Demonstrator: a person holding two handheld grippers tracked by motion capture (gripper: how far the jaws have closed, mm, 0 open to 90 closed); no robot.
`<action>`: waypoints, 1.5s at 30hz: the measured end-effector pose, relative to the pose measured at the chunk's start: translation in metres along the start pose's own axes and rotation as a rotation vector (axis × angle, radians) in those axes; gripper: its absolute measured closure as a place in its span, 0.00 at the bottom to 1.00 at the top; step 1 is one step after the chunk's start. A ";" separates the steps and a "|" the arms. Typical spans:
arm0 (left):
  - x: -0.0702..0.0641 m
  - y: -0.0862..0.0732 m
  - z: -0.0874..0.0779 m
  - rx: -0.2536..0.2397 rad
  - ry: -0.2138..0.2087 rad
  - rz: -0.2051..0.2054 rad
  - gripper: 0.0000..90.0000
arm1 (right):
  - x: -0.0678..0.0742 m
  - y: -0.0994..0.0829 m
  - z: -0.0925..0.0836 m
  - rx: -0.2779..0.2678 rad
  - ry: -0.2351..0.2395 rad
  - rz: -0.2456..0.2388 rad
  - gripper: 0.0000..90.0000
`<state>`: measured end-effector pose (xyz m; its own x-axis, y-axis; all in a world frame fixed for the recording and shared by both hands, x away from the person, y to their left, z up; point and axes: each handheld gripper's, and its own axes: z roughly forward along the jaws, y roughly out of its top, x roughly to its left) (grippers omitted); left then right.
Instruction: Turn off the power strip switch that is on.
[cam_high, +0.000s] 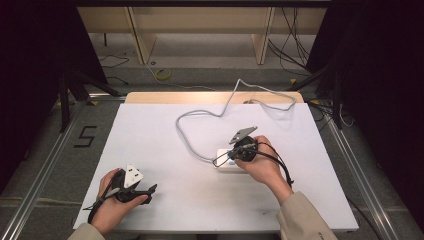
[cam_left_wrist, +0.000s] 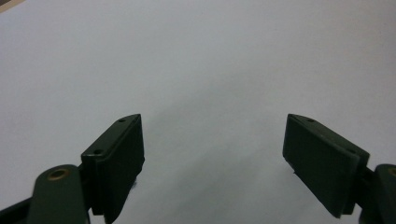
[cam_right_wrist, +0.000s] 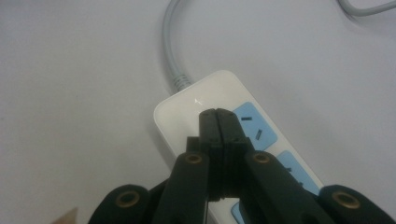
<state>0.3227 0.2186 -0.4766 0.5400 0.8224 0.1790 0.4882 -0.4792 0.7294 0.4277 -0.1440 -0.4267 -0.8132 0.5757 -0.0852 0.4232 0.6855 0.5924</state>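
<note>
**Closed tongs pressing on the power strip's cable end**

The power strip (cam_right_wrist: 219, 126) is the landmark here: a white bar with pale blue socket faces, lying flat on the white table (cam_high: 165, 145) toward the person's right, its grey cable (cam_high: 200, 117) looping away toward the far edge of the table. The right tongs (cam_right_wrist: 218, 114) stand directly over the strip's cable end, jaws clenched tight together with nothing between them, their tips on or just above the bare white patch between the cable entry and the first blue socket (a small mark sits there, and whether the tips actually touch the plastic I cannot tell). In the high view the right tongs (cam_high: 239, 149) cover that same end of the strip, the hand tilted down onto it.

The left tongs (cam_left_wrist: 212, 154) are well apart from the strip, to its left and near the person's edge of the table; their jaws are spread wide and released, gripping nothing, with bare table beneath them. In the high view the left tongs (cam_high: 145, 190) rest low on the table.

My reading is that the step in hand is a press on the strip's switch end, done with closed tips as a poker. The next move calls for a short, straight push downward, kept centred so the tips do not skid toward the blue socket, then a clean lift; the left tongs could steady the strip's other end if it slides
</note>
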 end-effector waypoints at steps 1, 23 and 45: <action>0.000 0.000 0.000 0.000 0.000 0.000 0.22 | 0.000 0.000 0.001 0.000 -0.002 -0.002 1.00; 0.000 0.000 0.000 -0.002 -0.001 -0.001 0.22 | 0.002 -0.003 0.008 0.025 0.000 0.006 1.00; -0.001 0.001 0.001 0.003 -0.005 0.000 0.22 | 0.000 -0.005 0.016 0.063 0.003 -0.005 1.00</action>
<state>0.3230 0.2174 -0.4768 0.5435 0.8208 0.1758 0.4903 -0.4804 0.7272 0.4315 -0.1402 -0.4432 -0.8166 0.5710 -0.0850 0.4436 0.7149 0.5405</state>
